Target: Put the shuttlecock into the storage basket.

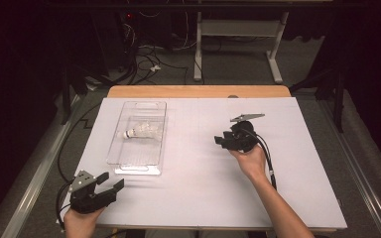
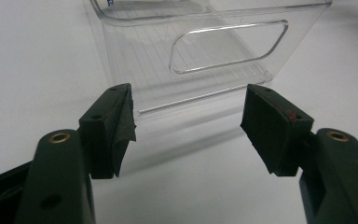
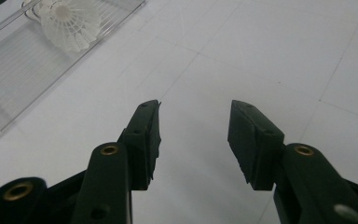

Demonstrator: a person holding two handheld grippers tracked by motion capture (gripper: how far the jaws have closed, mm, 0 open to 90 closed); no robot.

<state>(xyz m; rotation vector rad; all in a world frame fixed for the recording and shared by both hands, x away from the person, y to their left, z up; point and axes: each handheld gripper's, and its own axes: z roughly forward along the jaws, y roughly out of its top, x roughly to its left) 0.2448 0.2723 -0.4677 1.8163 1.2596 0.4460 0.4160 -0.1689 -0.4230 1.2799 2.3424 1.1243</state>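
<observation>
A white shuttlecock [image 1: 143, 131] lies on its side inside a clear plastic tray [image 1: 124, 158] on the left half of the white table; in the right gripper view the shuttlecock [image 3: 70, 21] sits at the upper left in the tray [image 3: 14, 74]. My left gripper [image 1: 110, 182] rests at the table's front left corner, open and empty, its jaws pointing at the tray's near end wall [image 2: 223, 51]. My right gripper [image 1: 222, 141] is held right of the tray, above the table's middle, open with nothing between its jaws, pointing left toward the tray.
The white sheet [image 1: 203, 198] covers the wooden table. Black cables trail from both grippers. Behind the table stand a white desk frame [image 1: 273, 54] and loose cables on the floor [image 1: 149, 64].
</observation>
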